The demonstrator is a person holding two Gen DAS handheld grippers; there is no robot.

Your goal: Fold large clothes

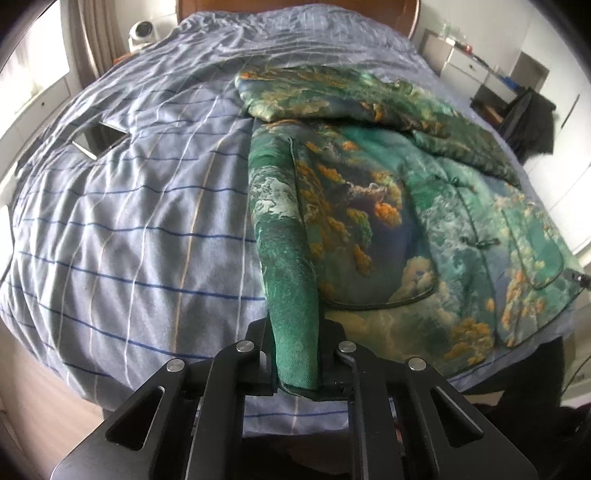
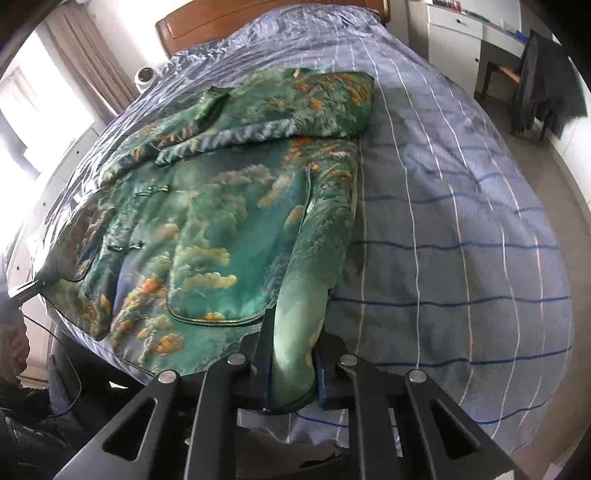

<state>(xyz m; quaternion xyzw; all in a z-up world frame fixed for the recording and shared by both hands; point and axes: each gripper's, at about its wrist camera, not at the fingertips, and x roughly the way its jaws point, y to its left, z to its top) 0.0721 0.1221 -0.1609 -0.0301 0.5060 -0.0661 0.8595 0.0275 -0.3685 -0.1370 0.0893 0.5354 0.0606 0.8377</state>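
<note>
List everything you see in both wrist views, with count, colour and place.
Green and orange landscape-print satin jacket: one, spread on the bed, sleeves folded across its top.
Blue-grey striped bedspread: one, covers the bed.
Brown wooden headboard: one, far end.
White round device: one, beside the headboard.
White drawer desk: one, far right.
Dark garment on chair: one, by the desk.
Left claw: black, shut on jacket hem corner.
Right claw: black, shut on the other corner.
</note>
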